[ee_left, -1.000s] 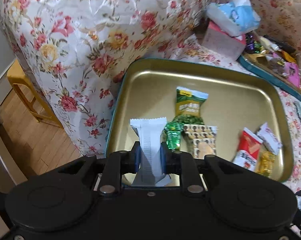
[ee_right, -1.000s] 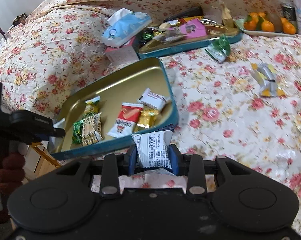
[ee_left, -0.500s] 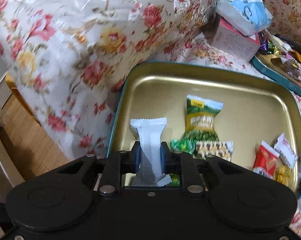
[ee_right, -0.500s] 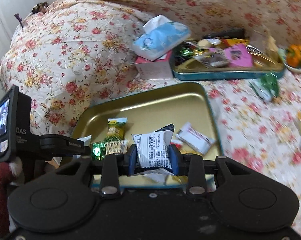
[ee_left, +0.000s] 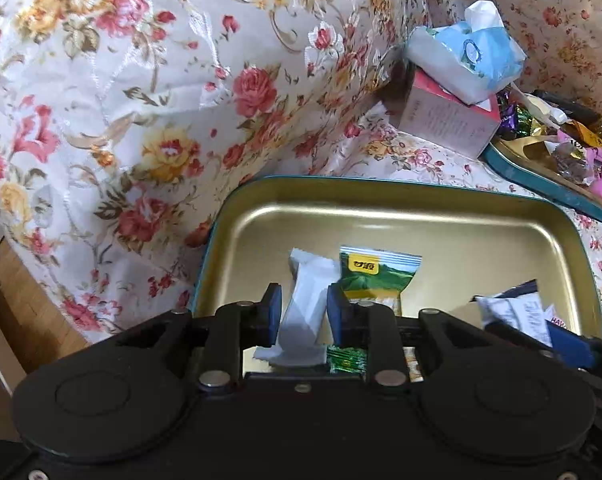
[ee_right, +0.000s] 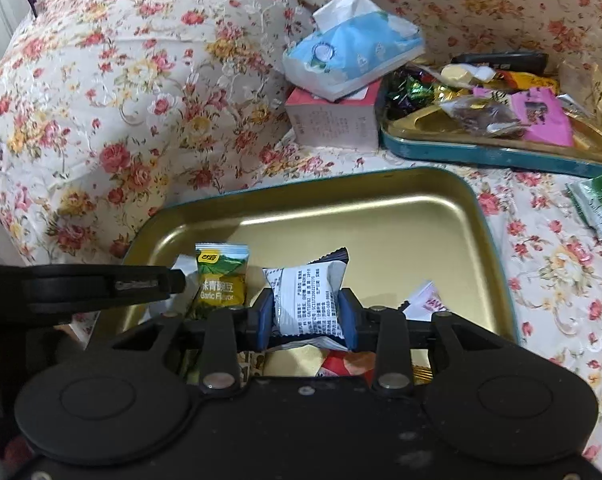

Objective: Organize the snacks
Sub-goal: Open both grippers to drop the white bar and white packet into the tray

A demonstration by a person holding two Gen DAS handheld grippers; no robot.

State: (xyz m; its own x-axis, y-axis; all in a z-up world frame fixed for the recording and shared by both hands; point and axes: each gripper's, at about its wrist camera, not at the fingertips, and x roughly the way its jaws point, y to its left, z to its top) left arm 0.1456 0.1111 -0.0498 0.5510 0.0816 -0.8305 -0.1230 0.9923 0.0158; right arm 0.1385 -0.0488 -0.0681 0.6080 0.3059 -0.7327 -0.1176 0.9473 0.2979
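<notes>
A gold tray with a teal rim (ee_left: 401, 216) (ee_right: 361, 208) lies on the floral cloth. My left gripper (ee_left: 301, 304) is over its left part with the jaws parted, and a white snack packet (ee_left: 305, 304) leans loose between them, resting in the tray. A green garlic pea packet (ee_left: 375, 274) (ee_right: 221, 276) lies beside it. My right gripper (ee_right: 307, 312) is shut on a white printed snack packet (ee_right: 307, 300) above the tray's near middle; it also shows at the right of the left wrist view (ee_left: 517, 314). Other snacks lie partly hidden under both grippers.
A pink tissue box (ee_right: 333, 124) with a blue tissue pack (ee_right: 353, 56) on it stands behind the tray. A second teal tray (ee_right: 497, 152) full of sweets is at the back right. A green packet (ee_right: 599, 200) lies loose on the cloth at right.
My left gripper has opened and let go of the white packet, which now leans in the tray. My right gripper has moved left over the tray with its packet.
</notes>
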